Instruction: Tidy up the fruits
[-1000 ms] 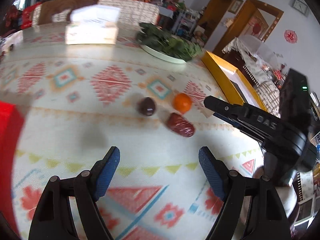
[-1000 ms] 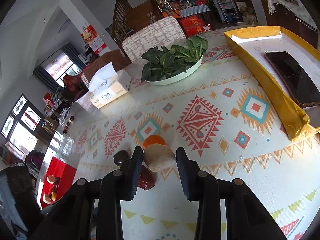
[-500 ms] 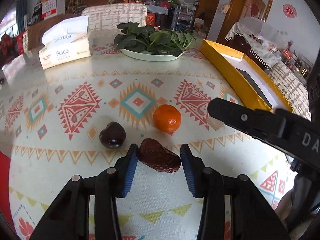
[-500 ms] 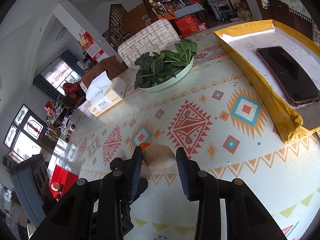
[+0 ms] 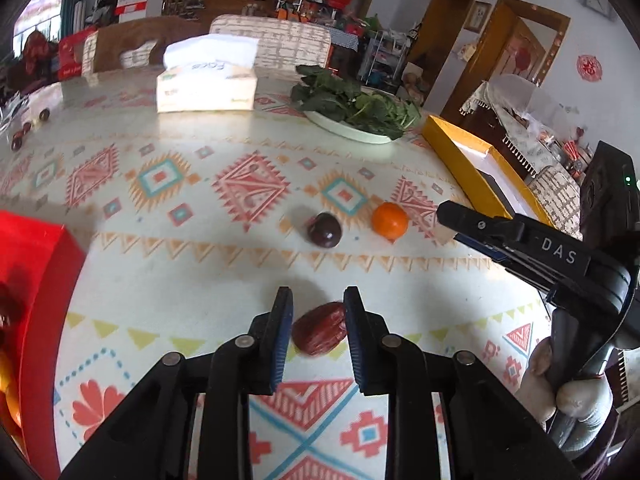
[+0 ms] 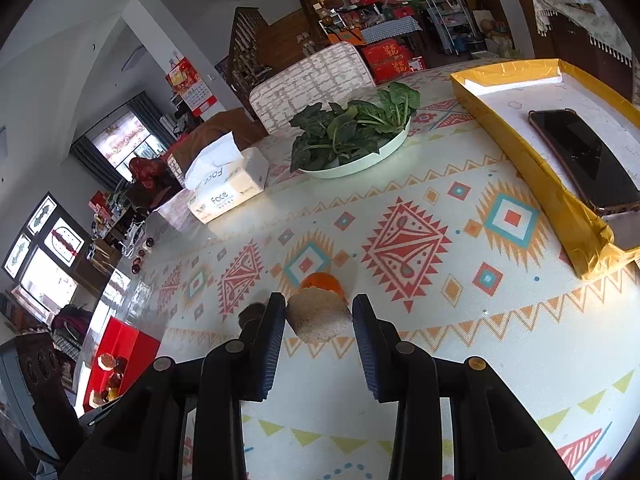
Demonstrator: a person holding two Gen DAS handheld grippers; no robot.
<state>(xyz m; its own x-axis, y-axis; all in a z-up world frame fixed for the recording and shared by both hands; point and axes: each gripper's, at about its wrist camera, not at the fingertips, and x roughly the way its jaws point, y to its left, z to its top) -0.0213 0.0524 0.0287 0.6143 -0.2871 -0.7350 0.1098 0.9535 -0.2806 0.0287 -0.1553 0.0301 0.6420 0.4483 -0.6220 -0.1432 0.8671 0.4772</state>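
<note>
— Jaws on the left gripper [image 5: 318, 322]?
— They have just been closing and now clench a wrinkled red date [image 5: 319, 334] at lower centre, above the patterned surface [image 5: 200, 264].
— And further right?
— A dark plum [image 5: 325, 230] and an orange [image 5: 389, 220] lie mid-frame. The right gripper [image 6: 319, 322] grasps a rough tan fruit [image 6: 318, 318], lower centre.

L gripper [image 5: 318, 320] tilted down, jaws just closing, pads now pressing red date [image 5: 319, 334]. R gripper [image 6: 319, 316] angled down, jaws narrow, clamped on tan fruit [image 6: 318, 315].
</note>
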